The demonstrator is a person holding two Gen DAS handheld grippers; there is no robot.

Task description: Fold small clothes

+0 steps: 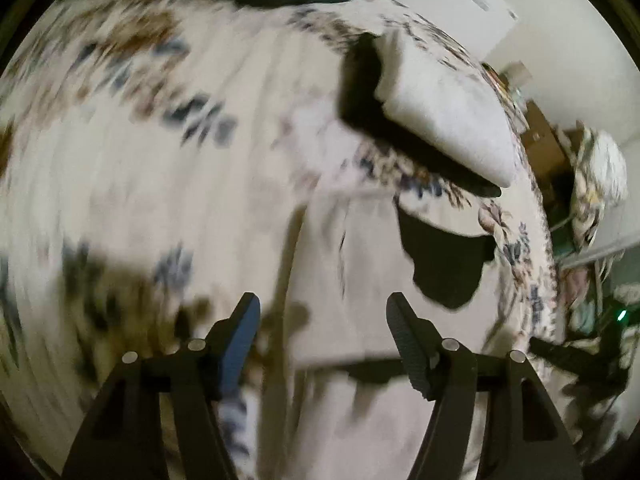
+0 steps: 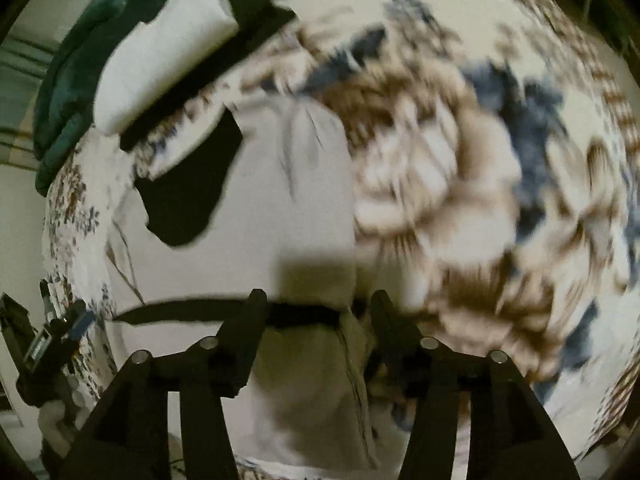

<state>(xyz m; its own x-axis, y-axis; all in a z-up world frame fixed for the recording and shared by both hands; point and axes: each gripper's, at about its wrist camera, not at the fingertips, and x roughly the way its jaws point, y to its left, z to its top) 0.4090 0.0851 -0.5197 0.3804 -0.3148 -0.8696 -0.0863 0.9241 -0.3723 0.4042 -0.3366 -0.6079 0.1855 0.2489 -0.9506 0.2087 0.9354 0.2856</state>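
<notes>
Left wrist view: the left gripper (image 1: 323, 312) has its fingers wide apart, nothing between them, above a white garment (image 1: 352, 280) with black trim lying on the floral bed (image 1: 120, 120). A folded stack (image 1: 440, 120) sits beyond.

Right wrist view: the right gripper (image 2: 318, 308) has its fingers wide, empty, over the garment's (image 2: 280, 200) black band (image 2: 200, 314).

My left gripper (image 1: 322, 308) has matte black fingers (image 1: 408, 340), one faced with a blue pad, the other ribbed. Behind them sit round silver pins on black triangular arms. My right gripper (image 2: 318, 306) is all black, with matching pins.
</notes>
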